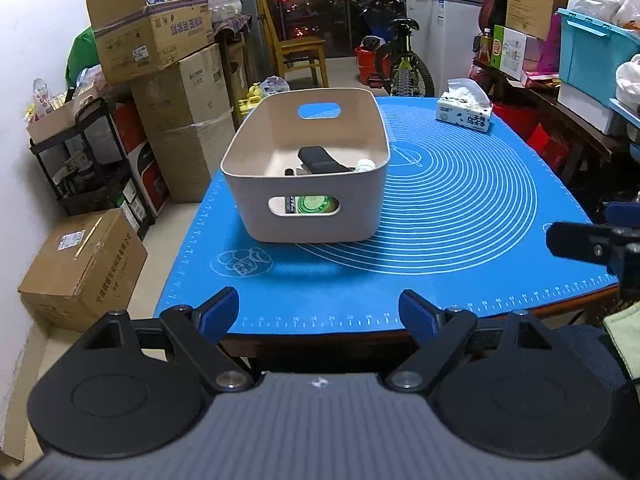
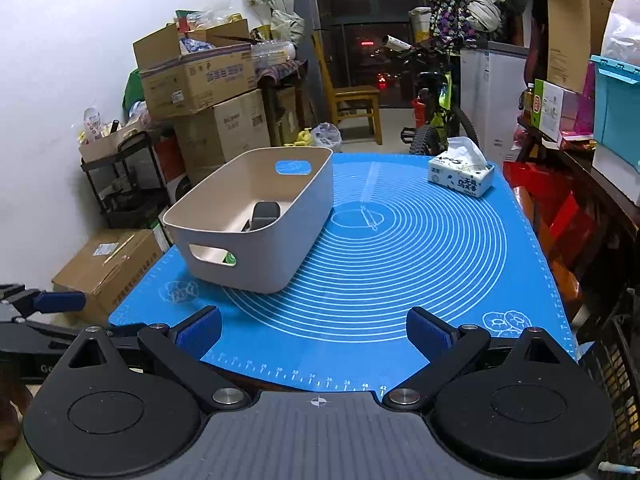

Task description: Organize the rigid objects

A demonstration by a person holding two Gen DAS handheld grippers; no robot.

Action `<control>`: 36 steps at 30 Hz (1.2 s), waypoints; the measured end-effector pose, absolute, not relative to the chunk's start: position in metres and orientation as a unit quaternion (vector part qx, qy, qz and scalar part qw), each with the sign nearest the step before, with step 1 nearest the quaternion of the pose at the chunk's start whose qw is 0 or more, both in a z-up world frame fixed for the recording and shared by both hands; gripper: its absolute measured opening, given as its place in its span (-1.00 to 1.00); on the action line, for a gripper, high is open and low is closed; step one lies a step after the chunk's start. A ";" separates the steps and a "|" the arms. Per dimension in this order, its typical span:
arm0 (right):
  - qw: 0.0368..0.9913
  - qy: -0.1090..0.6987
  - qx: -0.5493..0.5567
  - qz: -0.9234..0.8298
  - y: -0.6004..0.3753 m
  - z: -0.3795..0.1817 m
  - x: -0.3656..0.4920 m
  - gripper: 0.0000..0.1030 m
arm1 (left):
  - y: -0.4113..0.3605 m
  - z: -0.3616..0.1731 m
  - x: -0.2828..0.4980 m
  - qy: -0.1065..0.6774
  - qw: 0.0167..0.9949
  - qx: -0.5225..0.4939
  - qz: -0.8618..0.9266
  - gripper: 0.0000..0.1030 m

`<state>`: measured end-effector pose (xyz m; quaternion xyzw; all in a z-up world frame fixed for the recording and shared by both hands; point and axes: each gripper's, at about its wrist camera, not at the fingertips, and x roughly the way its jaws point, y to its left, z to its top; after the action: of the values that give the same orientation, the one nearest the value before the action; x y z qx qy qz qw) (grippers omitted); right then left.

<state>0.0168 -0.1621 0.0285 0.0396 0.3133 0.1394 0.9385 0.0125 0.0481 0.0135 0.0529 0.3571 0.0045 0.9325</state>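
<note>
A beige storage bin [image 1: 280, 136] [image 2: 304, 216] with handle cut-outs stands on the left part of the blue mat [image 1: 440, 216] [image 2: 400, 264]. Inside it lie a black object [image 1: 320, 159] [image 2: 265, 214], a white-capped item [image 1: 366, 165] and a green round item [image 1: 316, 205] seen through the near cut-out. My left gripper [image 1: 320, 312] is open and empty, hovering over the mat's near edge in front of the bin. My right gripper [image 2: 316, 332] is open and empty over the near edge, right of the bin. Its finger shows at the left wrist view's right edge [image 1: 580, 240].
A tissue pack [image 1: 464, 114] [image 2: 460, 176] sits at the mat's far right corner. Cardboard boxes [image 1: 160, 80] and a black cart [image 1: 92, 160] stand left of the table. A wooden chair [image 1: 296, 56] and a bicycle [image 1: 400, 60] are beyond. Shelves with bins [image 1: 592, 60] line the right side.
</note>
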 end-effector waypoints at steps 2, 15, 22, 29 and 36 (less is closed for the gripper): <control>0.939 0.311 0.042 0.138 -0.163 0.028 0.015 0.91 | 0.048 0.012 0.011 0.356 0.933 0.050 0.005 0.69; 0.943 0.302 0.020 0.137 -0.153 0.020 0.003 0.91 | 0.048 0.007 0.003 0.341 0.939 0.039 0.012 0.69; 0.946 0.293 0.010 0.137 -0.151 0.021 0.000 0.91 | 0.049 0.005 0.001 0.342 0.939 0.034 0.012 0.69; 0.947 0.290 0.000 0.137 -0.149 0.022 -0.002 0.91 | 0.049 0.002 0.001 0.343 0.939 0.034 0.009 0.69; 0.947 0.293 -0.002 0.134 -0.145 0.022 -0.002 0.91 | 0.049 0.002 0.001 0.345 0.938 0.035 0.008 0.69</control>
<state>-0.0016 -0.1454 0.0224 -0.0017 0.2928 0.1340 0.9467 0.0014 0.0486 0.0015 0.0353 0.3450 0.0084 0.9379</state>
